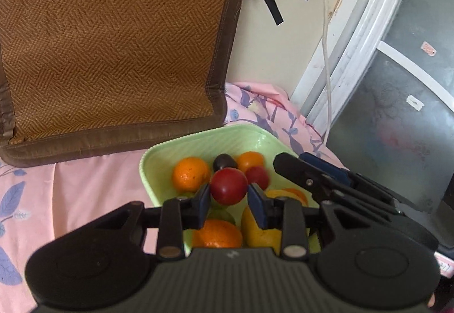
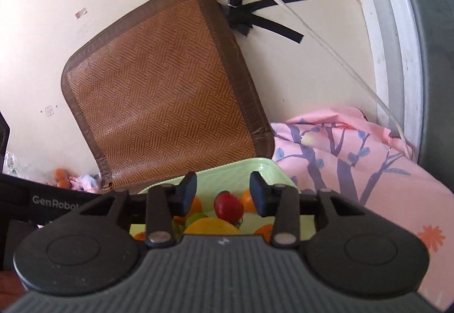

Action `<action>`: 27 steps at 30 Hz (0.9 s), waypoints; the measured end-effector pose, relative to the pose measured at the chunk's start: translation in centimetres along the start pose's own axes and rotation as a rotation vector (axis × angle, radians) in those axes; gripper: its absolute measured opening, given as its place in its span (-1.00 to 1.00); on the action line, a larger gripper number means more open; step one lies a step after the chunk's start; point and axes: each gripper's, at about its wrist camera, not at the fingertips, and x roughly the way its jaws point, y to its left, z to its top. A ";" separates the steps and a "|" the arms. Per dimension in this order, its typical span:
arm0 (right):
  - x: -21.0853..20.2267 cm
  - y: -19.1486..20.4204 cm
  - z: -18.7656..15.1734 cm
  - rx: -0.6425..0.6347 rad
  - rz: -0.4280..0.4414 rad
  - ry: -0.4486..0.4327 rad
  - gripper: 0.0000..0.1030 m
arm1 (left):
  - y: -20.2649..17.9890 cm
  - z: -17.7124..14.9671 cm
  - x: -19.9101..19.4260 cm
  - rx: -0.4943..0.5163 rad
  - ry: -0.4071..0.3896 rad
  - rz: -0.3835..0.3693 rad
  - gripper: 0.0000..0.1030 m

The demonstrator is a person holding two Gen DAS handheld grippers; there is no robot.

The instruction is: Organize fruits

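Left fingers [image 1: 228, 201] flank red fruit [image 1: 228, 186] (over tray [image 1: 159, 154]).

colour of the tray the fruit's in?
Pale mint green, ribbed walls. The tray shows best in the left wrist view.

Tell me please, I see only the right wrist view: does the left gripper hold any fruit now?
Observer: Yes. The left gripper is closed on a round red fruit, with one pad on each side.
Operator: Where is it, compared with the tray?
Observer: It is over the green tray.
Operator: Is any fruit there hidden from me?
Observer: A dark fruit lies in the tray just behind the red one.
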 end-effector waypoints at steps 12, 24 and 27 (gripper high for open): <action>-6.9 -1.4 0.5 0.140 -0.075 -0.146 -0.07 | -1.7 -4.5 -9.5 0.073 -0.165 0.150 -0.24; -14.7 7.2 -8.6 0.141 0.010 0.079 0.03 | -2.8 -15.3 -16.2 0.102 -0.128 0.339 0.20; -16.1 8.7 -10.2 0.135 0.023 0.118 0.04 | -3.4 -17.4 -17.2 0.102 -0.128 0.343 0.42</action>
